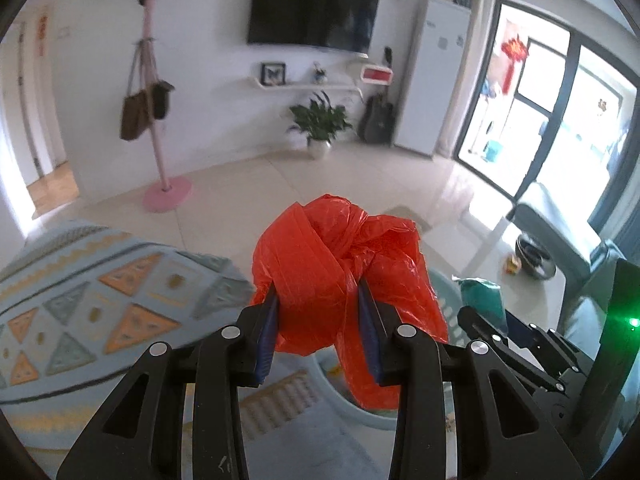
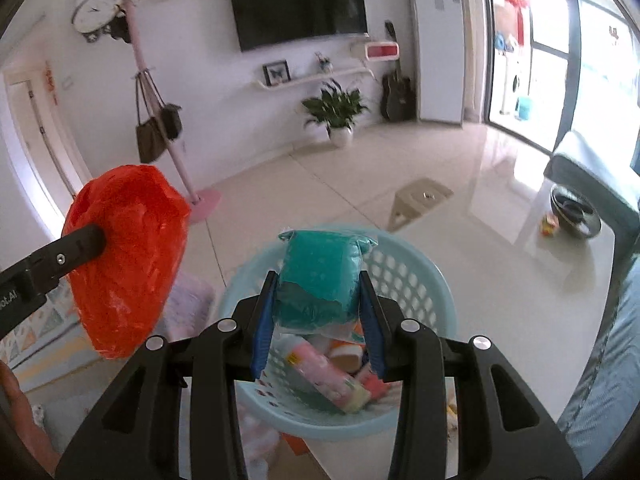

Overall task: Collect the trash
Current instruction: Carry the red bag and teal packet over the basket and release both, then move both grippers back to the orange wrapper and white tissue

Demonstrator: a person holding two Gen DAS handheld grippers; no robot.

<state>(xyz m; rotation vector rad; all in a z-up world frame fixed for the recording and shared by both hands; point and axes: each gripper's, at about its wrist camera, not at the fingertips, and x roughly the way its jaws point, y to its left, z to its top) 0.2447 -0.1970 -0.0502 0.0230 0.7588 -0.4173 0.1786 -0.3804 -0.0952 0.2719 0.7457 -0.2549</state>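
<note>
The left gripper [image 1: 316,320] has its jaws clamped on a crumpled red plastic bag [image 1: 336,264], carried beside the light-blue perforated basket [image 2: 416,276]. The right gripper [image 2: 318,316] has its jaws closed on a teal packet [image 2: 320,276], held above the basket, presumably for dropping in. The basket already contains a pink packet [image 2: 332,380] and other wrappers.

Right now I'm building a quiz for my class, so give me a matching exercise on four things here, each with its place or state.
1. red plastic bag
2. teal packet
3. light blue basket
4. potted plant

A. on the floor by the wall
B. gripped in the right claw
C. holds pink packaging
D. gripped in the left claw

Pairs: 1-D, 2-B, 3-C, 4-A
</note>
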